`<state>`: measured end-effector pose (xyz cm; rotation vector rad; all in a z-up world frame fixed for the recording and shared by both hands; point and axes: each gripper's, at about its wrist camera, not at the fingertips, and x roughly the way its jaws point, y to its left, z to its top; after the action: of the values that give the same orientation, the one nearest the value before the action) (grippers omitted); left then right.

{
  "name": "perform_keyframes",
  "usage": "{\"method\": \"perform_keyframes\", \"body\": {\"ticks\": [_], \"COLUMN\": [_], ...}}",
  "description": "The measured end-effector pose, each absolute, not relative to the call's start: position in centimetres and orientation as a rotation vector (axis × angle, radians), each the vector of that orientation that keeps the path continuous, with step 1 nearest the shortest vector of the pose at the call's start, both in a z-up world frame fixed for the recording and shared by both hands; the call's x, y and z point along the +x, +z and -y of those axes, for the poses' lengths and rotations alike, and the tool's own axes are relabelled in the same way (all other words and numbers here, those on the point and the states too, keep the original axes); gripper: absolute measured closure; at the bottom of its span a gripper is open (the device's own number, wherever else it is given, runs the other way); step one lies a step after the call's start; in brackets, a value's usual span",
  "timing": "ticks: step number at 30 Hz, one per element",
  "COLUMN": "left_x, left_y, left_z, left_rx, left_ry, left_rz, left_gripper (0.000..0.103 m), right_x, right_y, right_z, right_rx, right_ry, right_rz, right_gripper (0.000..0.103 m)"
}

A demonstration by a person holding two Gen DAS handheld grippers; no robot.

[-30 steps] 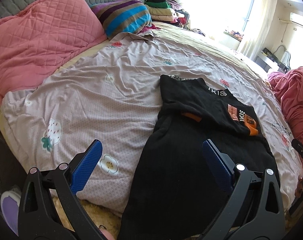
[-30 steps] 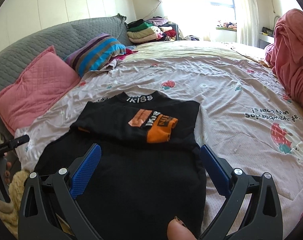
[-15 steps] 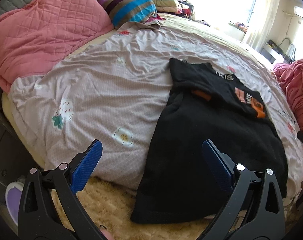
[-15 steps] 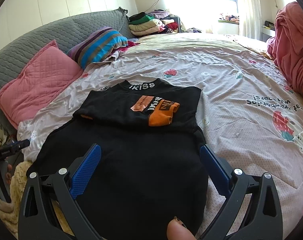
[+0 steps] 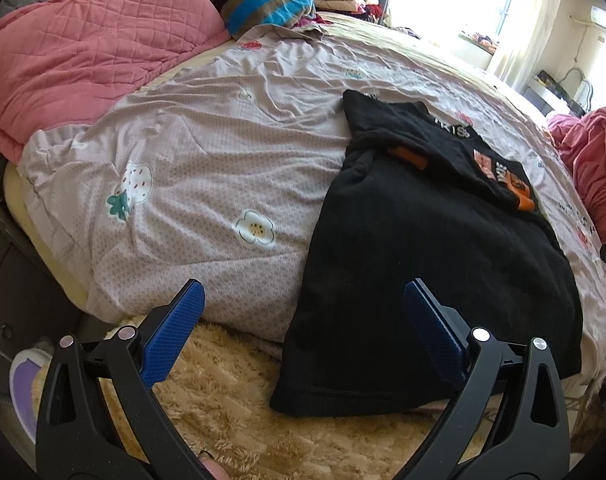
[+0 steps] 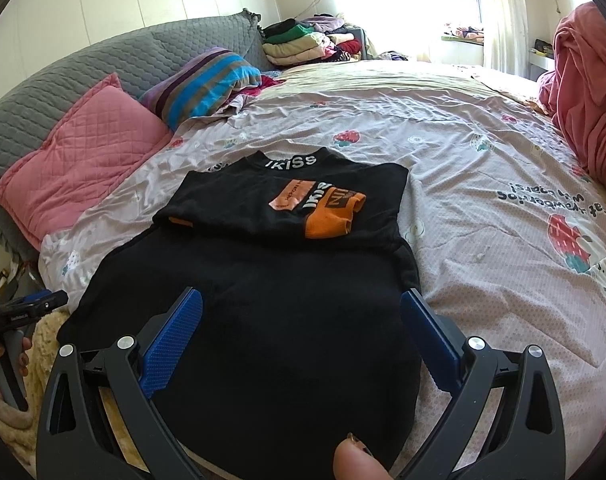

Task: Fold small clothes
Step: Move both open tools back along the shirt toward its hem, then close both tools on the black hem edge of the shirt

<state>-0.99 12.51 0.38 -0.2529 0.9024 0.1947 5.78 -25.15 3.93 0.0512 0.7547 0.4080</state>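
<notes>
Right wrist: black top (image 6: 263,312) flat w/ sleeves folded in, hem overhanging bed (image 6: 483,168).

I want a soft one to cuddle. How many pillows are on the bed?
2. The pink quilted pillow lies at the headboard end, and the striped pillow sits beside it, nearer the pile of clothes. More might be hidden.

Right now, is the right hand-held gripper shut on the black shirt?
No. The right hand-held gripper is open above the black shirt, its blue pads wide apart and gripping nothing.
</notes>
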Motion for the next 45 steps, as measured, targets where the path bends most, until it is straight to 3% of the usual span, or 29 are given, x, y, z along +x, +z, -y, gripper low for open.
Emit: {"method": "perform_keyframes", "body": {"ticks": [26,28,31,32,33,36,45], "left_x": [-2.0,-1.8,-1.3,-1.3,-1.2,-0.9,0.0], "left_y": [-3.2,-3.3,-3.6,-3.6,-3.7,-3.8,-4.5], "left_z": [-11.9,-11.7,-11.3,-11.2,-11.2,-10.8,-11.4], "left_rx": [-0.255,-0.243,-0.224,-0.234,-0.255,-0.252,-0.314], "left_ry": [0.044,0.018,-0.013,-0.031,-0.058,-0.07,-0.083], "left_rz": [-1.021,-1.04,-1.075,-1.081,-1.088,-1.098,-1.097], "left_gripper": [0.009,0.016,0.036,0.049,0.055,0.064,0.065], "right_x": [3.1,3.0,2.9,2.8,2.7,2.4,-0.1], "right_y": [1.3,1.5,1.7,1.8,1.8,1.6,0.0], "right_z": [26.8,26.9,27.2,27.2,27.3,27.6,28.4], "right_rx": [0.037,0.038,0.036,0.03,0.022,-0.014,-0.143], "right_ry": [0.406,0.402,0.399,0.397,0.394,0.387,0.434], "right_rz": [-0.894,-0.89,-0.885,-0.884,-0.884,-0.898,-0.971], "right_gripper": [0.005,0.005,0.005,0.005,0.005,0.005,0.005]}}
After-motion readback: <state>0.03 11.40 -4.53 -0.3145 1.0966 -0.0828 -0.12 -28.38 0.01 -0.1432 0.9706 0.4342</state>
